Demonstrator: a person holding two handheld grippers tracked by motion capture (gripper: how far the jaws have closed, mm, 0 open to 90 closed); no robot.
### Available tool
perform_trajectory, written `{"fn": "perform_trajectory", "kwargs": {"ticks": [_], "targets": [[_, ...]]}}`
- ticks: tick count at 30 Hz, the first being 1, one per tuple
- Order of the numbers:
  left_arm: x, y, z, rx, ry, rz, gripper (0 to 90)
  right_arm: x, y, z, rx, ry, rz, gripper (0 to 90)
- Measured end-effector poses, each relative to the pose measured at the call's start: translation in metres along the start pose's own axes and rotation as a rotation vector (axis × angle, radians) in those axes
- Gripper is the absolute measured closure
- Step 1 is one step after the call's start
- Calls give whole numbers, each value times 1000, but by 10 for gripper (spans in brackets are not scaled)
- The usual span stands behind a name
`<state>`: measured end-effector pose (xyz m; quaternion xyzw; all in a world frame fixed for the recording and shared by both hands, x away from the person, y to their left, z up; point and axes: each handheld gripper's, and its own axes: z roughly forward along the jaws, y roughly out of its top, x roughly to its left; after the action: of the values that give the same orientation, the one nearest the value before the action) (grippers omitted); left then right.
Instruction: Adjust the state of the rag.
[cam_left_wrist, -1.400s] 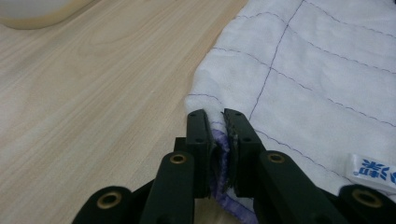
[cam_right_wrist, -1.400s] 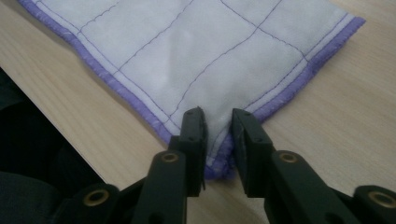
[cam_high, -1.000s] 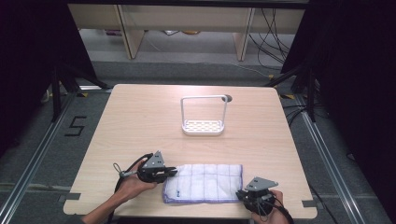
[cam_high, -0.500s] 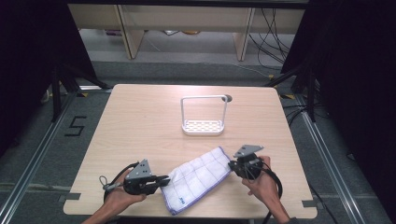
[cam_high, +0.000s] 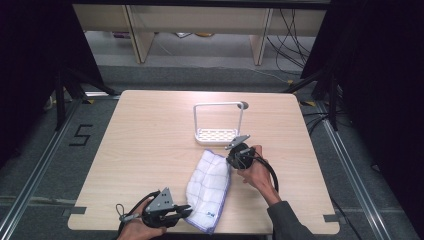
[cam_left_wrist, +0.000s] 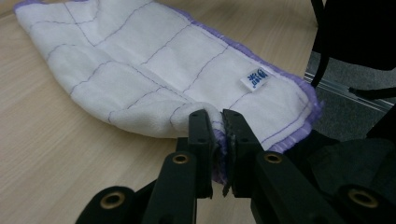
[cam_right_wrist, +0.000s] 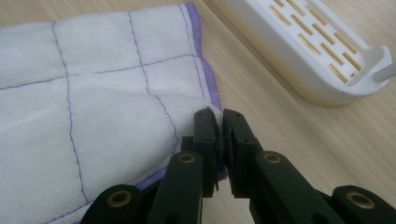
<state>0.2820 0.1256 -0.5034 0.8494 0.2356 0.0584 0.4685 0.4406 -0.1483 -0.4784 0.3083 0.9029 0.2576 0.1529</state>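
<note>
White checked cloth (cam_high: 209, 189) lies on the wooden table (cam_high: 145, 145), each tool, left (cam_high: 184, 210) and right (cam_high: 231, 161), clamping a corner.

Laboratory recording bay: bare wooden table (cam_high: 150, 150) beyond the grippers, black curtains (cam_high: 380, 75), loose floor cables (cam_high: 295, 30), taped floor number (cam_high: 80, 135).

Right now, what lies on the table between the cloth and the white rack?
Nothing: in the right gripper view a strip of bare table separates the cloth from the white rack; they do not touch.
</note>
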Motion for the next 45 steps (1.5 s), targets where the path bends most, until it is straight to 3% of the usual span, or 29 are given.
{"fn": "perform_trajectory", "kwargs": {"ticks": [4,6,7,8,10,11,12,14,17,18,21,26,28,31,33,35,40,45], "targets": [[-6,0,10,18,-29,-10,801,-4,-2,6,-15,-36,-29,791],[-8,2,11,22,-51,-3,791,-5,-3,3,-2,-64,-6,708],[-10,1,13,14,-42,-10,781,-5,-3,2,-9,-96,5,682],[-11,1,14,27,-65,-17,757,-7,-4,1,-13,-94,12,653],[-13,2,15,22,-82,-11,700,-10,-6,-4,-29,-103,54,600],[-13,2,14,38,-69,-10,678,-13,-8,-8,-46,-127,81,599],[-13,4,13,26,-69,-6,655,-15,-10,-10,-53,-126,95,596],[-13,7,9,-7,-87,-43,568,-16,-14,-13,-57,-124,142,569],[-7,14,2,-24,-62,-37,496,-19,-17,-15,-50,-124,173,533],[-5,16,1,-35,-44,-58,479,-19,-17,-16,-59,-122,183,532],[9,24,1,-64,-16,-75,426,-19,-16,-19,-74,-113,196,500],[53,44,11,-45,92,-62,416,-19,-15,-18,-73,-106,196,473],[74,50,19,-46,139,-96,401,-20,-16,-19,-65,-98,206,472],[94,56,30,-41,192,-124,388,-22,-16,-19,-83,-101,212,450],[104,62,39,-1,187,-120,380,-22,-17,-20,-85,-92,241,440],[111,67,47,-9,200,-130,371,-23,-17,-20,-79,-92,247,433],[120,78,66,47,195,-121,342,-23,-17,-20,-73,-98,252,419],[132,81,81,59,198,-152,332,-21,-16,-20,-78,-100,251,403]]}}
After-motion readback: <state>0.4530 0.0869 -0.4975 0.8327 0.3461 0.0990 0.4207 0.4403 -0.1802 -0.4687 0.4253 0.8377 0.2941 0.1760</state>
